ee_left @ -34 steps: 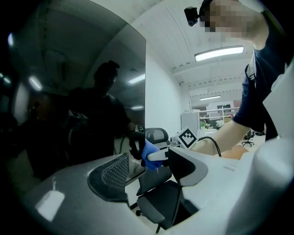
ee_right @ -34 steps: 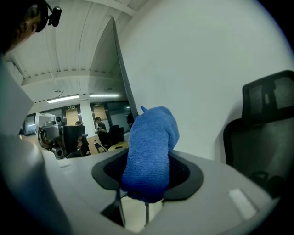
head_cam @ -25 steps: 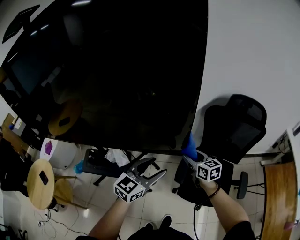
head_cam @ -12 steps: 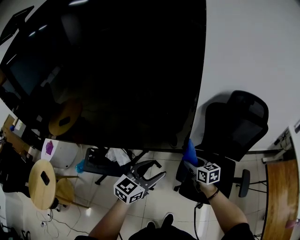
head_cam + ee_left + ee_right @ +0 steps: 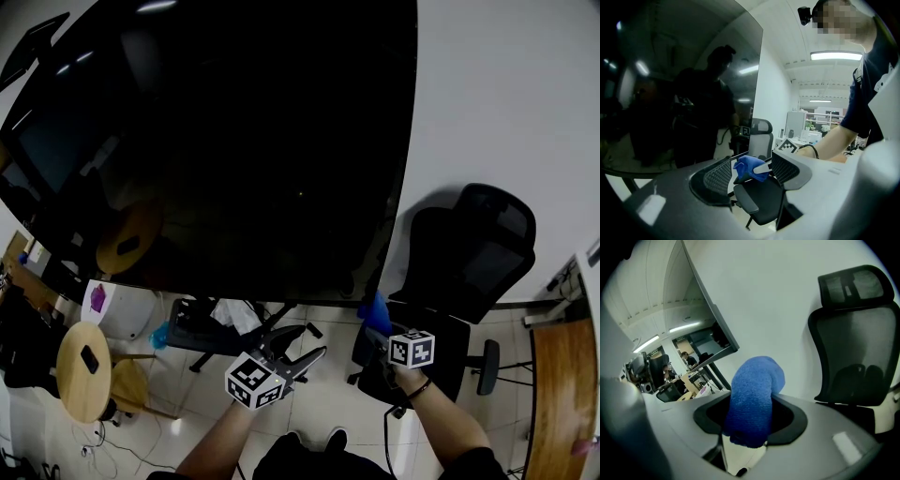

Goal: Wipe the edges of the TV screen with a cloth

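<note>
Moved: right gripper [image 5: 379, 330] and blue cloth [image 5: 377, 309] have sunk just under the TV screen's [image 5: 234, 141] lower-right corner
Tongs: right clenched on the cloth; left gripper [image 5: 298, 354] released, empty
Relation: bottom edge runs from 12 toward 9 o'clock of the cloth; right hand nearer

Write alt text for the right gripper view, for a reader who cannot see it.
The right gripper is clamped on a bunched blue cloth that sticks up between its jaws. Behind it to the left, the lower corner of the TV shows against a white wall; a black mesh office chair stands at the right.
</note>
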Tool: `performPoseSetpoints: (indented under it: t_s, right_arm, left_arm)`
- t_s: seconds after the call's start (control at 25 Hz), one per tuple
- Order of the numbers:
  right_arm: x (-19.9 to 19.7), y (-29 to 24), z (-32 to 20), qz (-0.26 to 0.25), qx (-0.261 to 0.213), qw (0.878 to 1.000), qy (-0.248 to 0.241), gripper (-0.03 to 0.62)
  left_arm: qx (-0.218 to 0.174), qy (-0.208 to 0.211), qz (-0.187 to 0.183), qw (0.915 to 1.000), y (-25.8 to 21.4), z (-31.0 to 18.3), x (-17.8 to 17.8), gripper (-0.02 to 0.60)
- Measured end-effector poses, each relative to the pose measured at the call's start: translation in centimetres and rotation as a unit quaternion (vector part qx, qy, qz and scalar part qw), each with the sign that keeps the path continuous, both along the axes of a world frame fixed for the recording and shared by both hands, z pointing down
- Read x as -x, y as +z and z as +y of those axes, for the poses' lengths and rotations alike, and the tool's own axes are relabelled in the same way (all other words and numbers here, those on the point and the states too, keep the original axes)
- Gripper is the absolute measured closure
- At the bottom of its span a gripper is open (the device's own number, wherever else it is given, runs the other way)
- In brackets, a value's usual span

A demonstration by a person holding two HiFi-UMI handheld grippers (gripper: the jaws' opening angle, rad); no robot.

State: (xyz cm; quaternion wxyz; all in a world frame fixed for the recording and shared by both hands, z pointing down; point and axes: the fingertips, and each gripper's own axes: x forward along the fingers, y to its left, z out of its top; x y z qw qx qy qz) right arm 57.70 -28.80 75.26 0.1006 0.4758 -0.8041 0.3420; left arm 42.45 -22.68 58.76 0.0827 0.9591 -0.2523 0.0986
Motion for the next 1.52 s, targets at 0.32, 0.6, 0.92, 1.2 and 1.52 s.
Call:
performPoseSetpoints:
  t_s: [0.32, 0.6, 0.92, 1.2, 1.52]
  right_arm:
    - [2.8, -2.8, -2.1, -0.057, -0.013, 0.998, 0.033, 0.382]
    - [5.5, -3.2, -2.5, -0.032, -0.014, 0.997, 0.067, 0.381]
    - [8.6, -3.5, -3.0, 0.012, -0.029, 0.994, 0.101, 0.381]
    - [12.5, -3.8, -3.4, -0.001, -0.032, 0.995, 0.091, 0.382]
    - [15.6, -4.1, -4.0, -0.008, -0.049, 0.997, 0.05, 0.382]
  left_arm:
    - [0.011, 0.013, 0.009, 0.9998, 0.6, -1.0, 2.8, 0.322]
    - [0.024, 0.046, 0.013, 0.9986, 1.2, -2.5, 6.8, 0.322]
    - [0.025, 0.092, 0.016, 0.9953, 2.1, -4.5, 10.6, 0.322]
    - [0.027, 0.067, 0.017, 0.9972, 2.2, -5.8, 13.3, 0.322]
    - [0.028, 0.013, 0.009, 0.9995, 2.2, -4.7, 16.3, 0.322]
